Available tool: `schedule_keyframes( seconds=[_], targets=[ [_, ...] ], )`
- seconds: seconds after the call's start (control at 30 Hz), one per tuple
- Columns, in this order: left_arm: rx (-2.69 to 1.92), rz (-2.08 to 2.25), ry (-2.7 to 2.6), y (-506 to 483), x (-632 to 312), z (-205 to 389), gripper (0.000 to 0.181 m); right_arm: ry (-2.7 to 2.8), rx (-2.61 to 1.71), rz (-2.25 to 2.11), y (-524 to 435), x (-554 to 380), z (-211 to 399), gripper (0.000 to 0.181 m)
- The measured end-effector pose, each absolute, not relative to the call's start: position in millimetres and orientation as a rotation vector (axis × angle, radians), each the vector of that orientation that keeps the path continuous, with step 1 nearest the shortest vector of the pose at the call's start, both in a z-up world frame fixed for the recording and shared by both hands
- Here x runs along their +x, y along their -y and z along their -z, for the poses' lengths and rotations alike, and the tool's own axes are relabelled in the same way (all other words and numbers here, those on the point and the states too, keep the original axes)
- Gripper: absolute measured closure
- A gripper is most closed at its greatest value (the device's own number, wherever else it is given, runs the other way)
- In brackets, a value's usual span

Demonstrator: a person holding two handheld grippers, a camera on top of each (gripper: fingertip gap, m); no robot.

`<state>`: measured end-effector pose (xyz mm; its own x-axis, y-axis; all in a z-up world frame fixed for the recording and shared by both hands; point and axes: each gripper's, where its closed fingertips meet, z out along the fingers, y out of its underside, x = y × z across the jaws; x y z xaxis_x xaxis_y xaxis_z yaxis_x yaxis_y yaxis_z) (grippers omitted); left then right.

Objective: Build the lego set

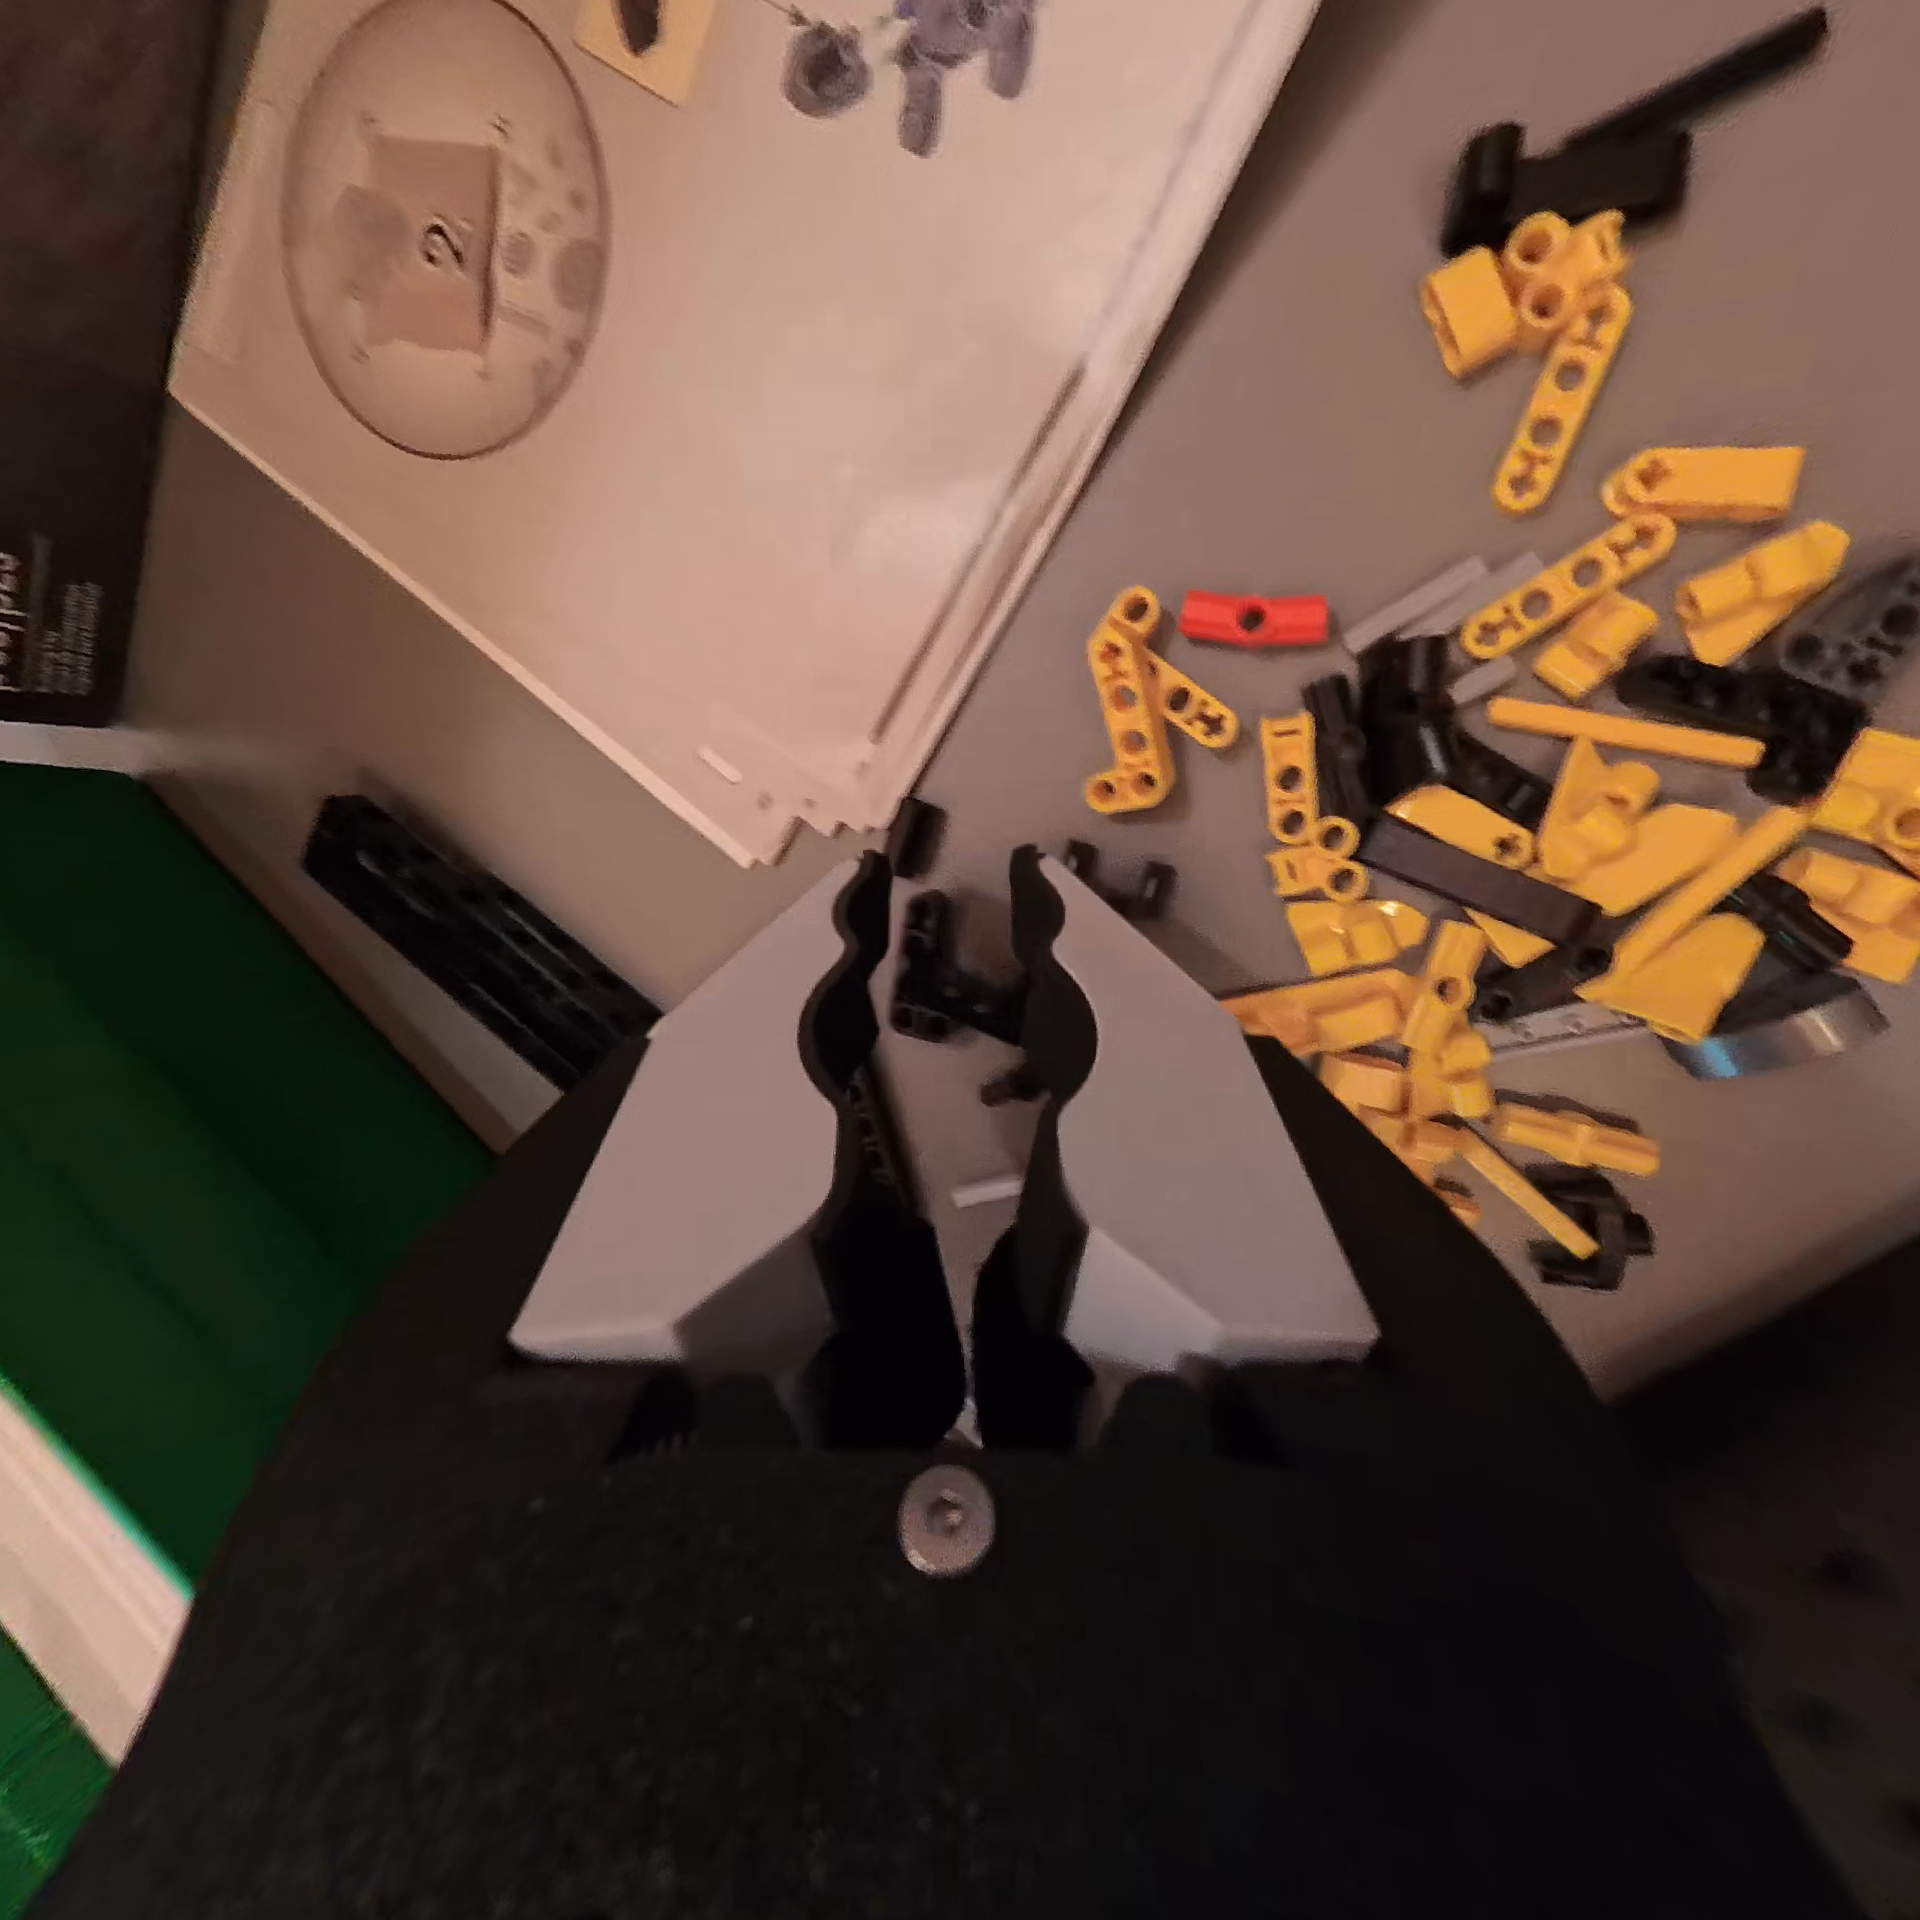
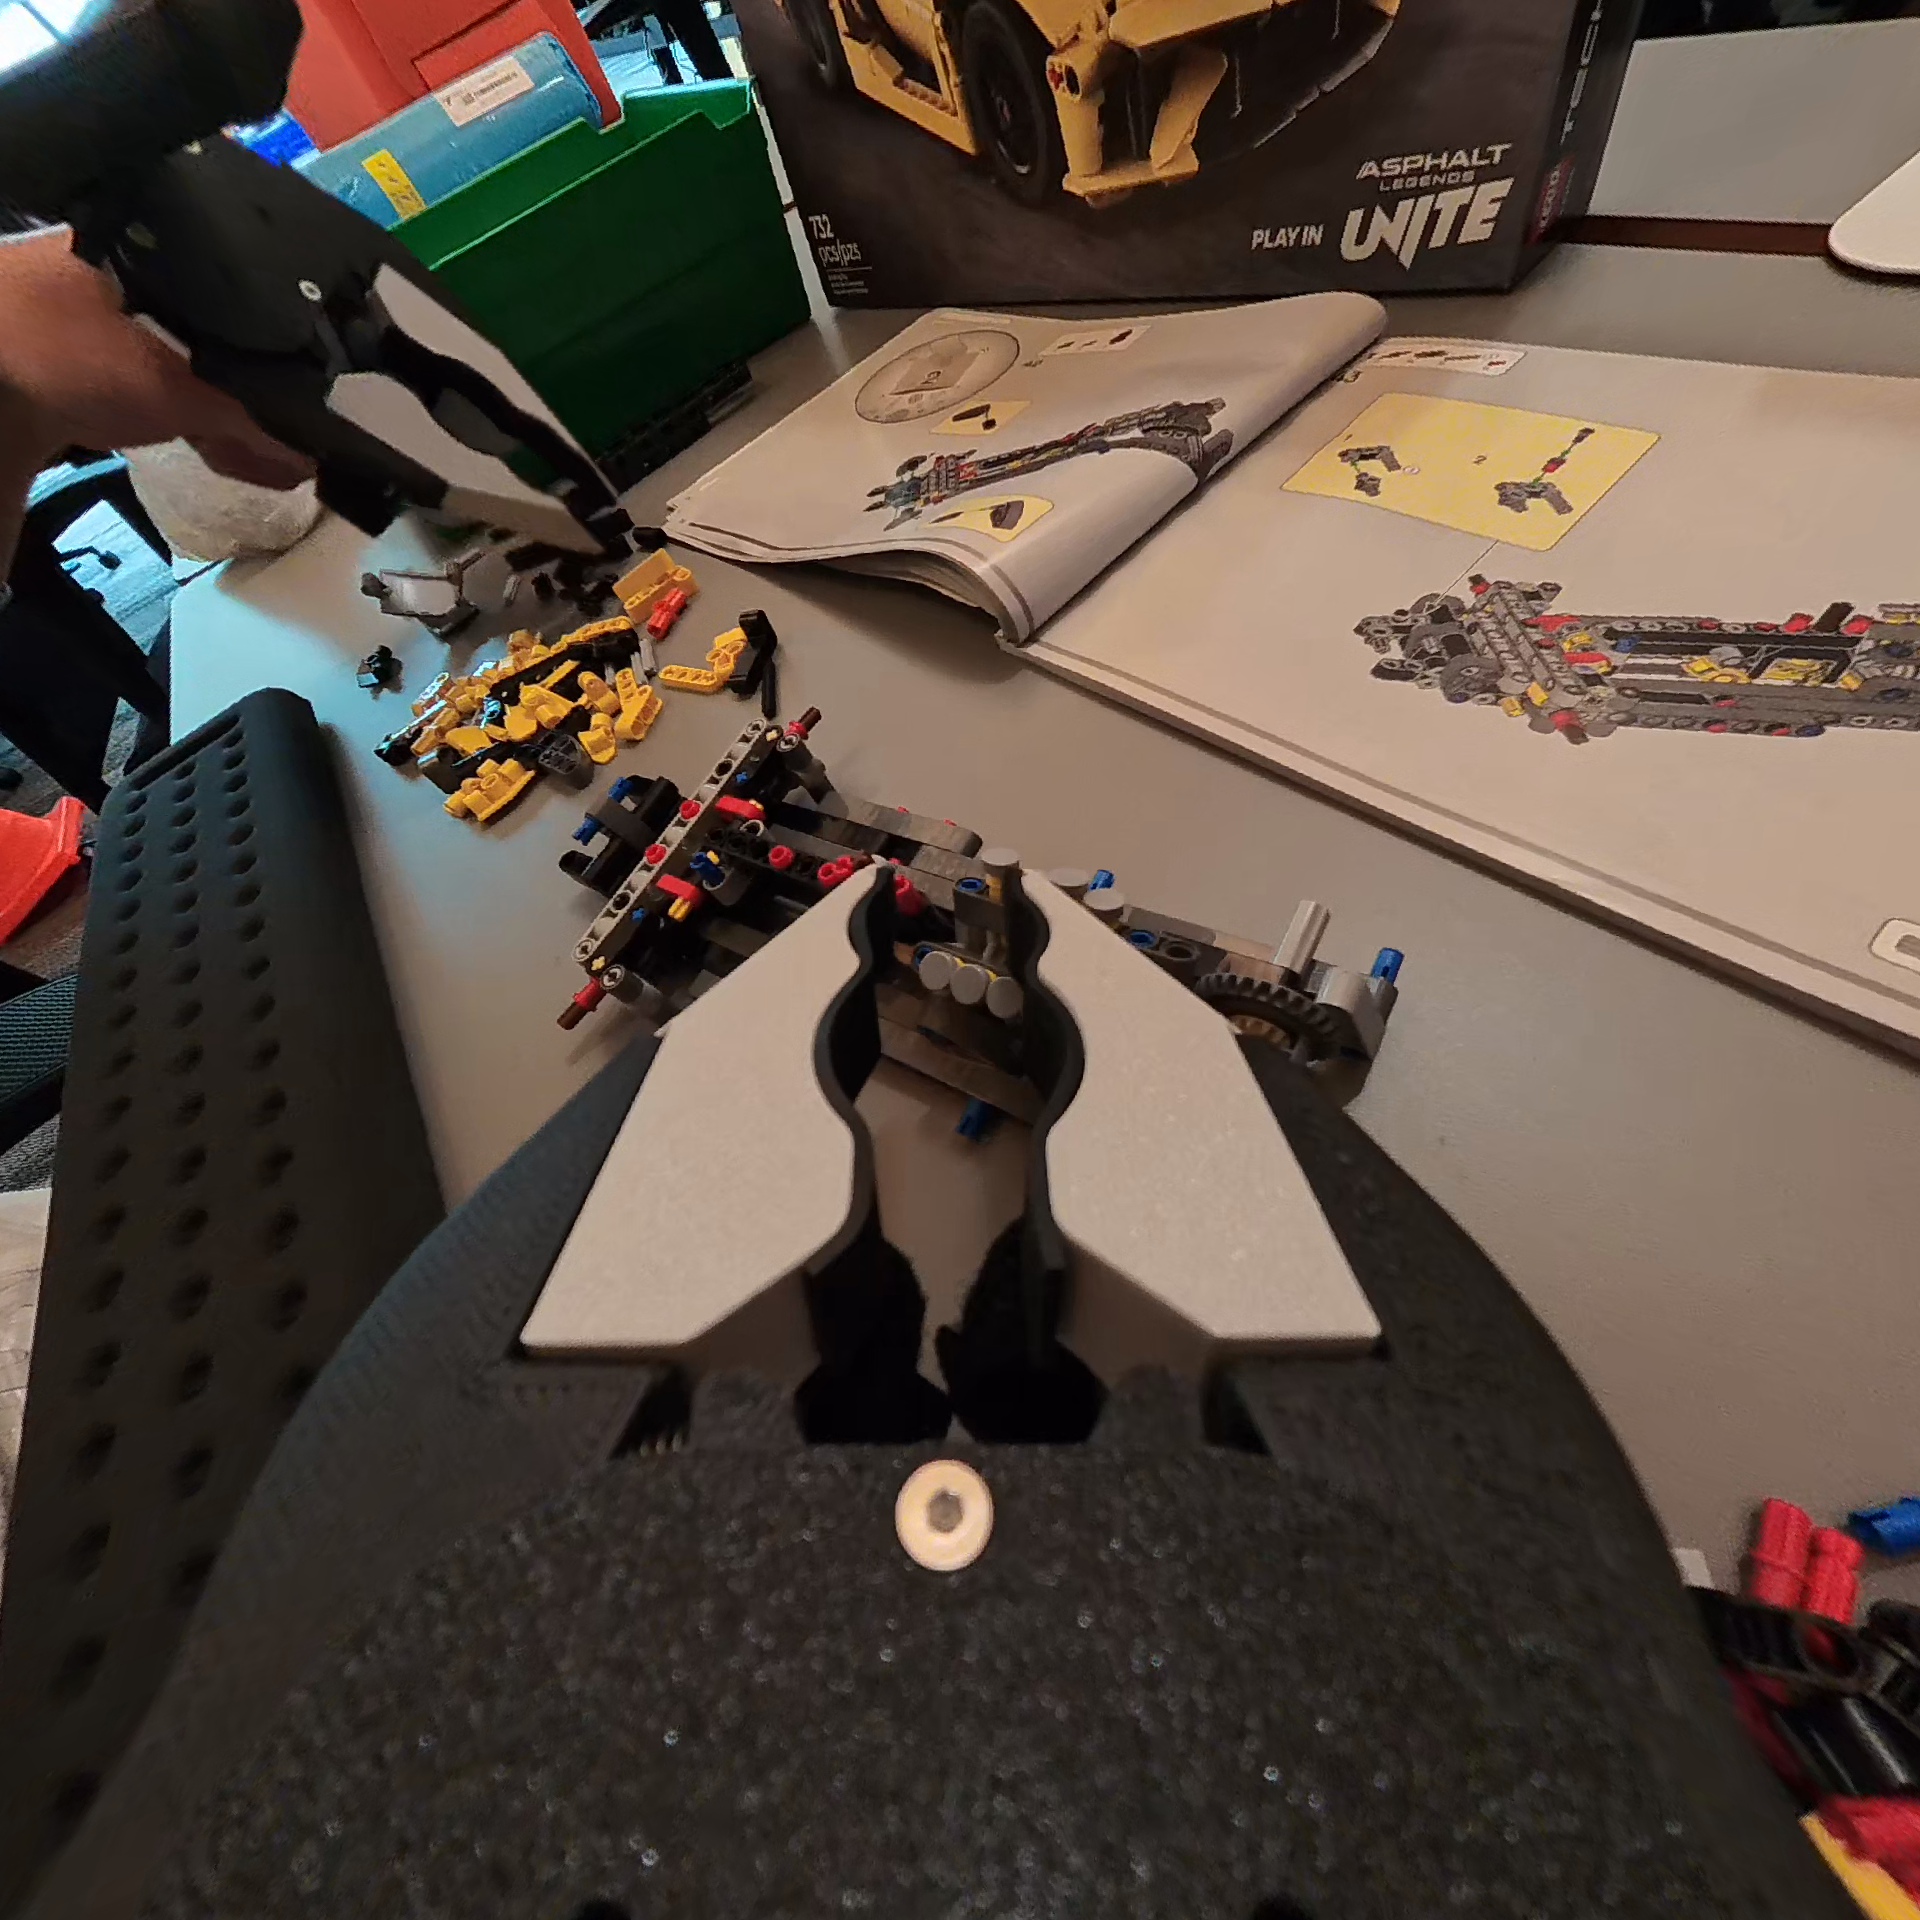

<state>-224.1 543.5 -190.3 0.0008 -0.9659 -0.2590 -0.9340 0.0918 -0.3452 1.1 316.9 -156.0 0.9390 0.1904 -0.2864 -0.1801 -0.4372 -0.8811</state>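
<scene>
My left gripper (image 1: 954, 862) is open and points down at the grey table. A small black connector piece (image 1: 925, 966) lies on the table between its fingers, not touching them. A pile of yellow and black pieces (image 1: 1507, 831) lies to its right. In the right wrist view this gripper (image 2: 608, 530) dips onto small black pieces at the far end of the same pile (image 2: 540, 717). My right gripper (image 2: 951, 883) is open, its fingers low over the middle of the part-built black and grey chassis (image 2: 727, 831), which runs behind both fingers.
An open instruction booklet (image 2: 1195, 623) lies right of the chassis, also in the left wrist view (image 1: 727, 416). The set's box (image 2: 1195, 156) stands behind it. A green bin (image 2: 623, 249) is at far left. A long black beam (image 1: 468, 935) lies by it. Red, blue and black pieces (image 2: 1808, 1621) lie near right. The left gripper's tips are roughly 35 centimeters from the right gripper's.
</scene>
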Motion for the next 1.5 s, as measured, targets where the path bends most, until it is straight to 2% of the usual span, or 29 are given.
schedule_keyframes(
  seconds=[0.23,0.33,0.6,0.87,0.93,1.0,1.13,1.27,1.4,1.5],
  targets=[
    [-1.878,-0.005,-2.043,-566,-224,203,0.163,0.006,-1.979,-0.416,-316,1,156,0.162],
    [-1.859,0.007,-2.086,-562,-222,208,0.173,0.003,-1.978,-0.419,-316,2,156,0.162],
    [-1.832,0.057,-2.12,-552,-231,194,0.174,0.013,-1.99,-0.425,-317,-1,158,0.162],
    [-1.855,0.016,-2.187,-544,-238,203,0.173,0.012,-1.991,-0.419,-317,0,158,0.162],
    [-1.871,0.014,-2.172,-546,-240,204,0.16,0.009,-1.988,-0.422,-317,0,158,0.162],
    [-1.885,-0.011,-2.149,-549,-244,202,0.158,0.012,-1.988,-0.42,-317,0,158,0.162],
    [-1.824,0.033,-2.014,-547,-233,177,0.159,0.015,-1.985,-0.413,-317,0,157,0.162],
    [-1.701,0.348,-1.92,-496,-195,156,0.159,0.004,-1.975,-0.413,-317,2,155,0.162],
    [-1.565,0.274,-2.068,-465,-194,176,0.158,0.004,-1.975,-0.42,-317,2,155,0.162],
    [-1.654,0.287,-2.091,-466,-195,188,0.162,0.017,-1.983,-0.42,-317,-1,157,0.162]
  ],
)
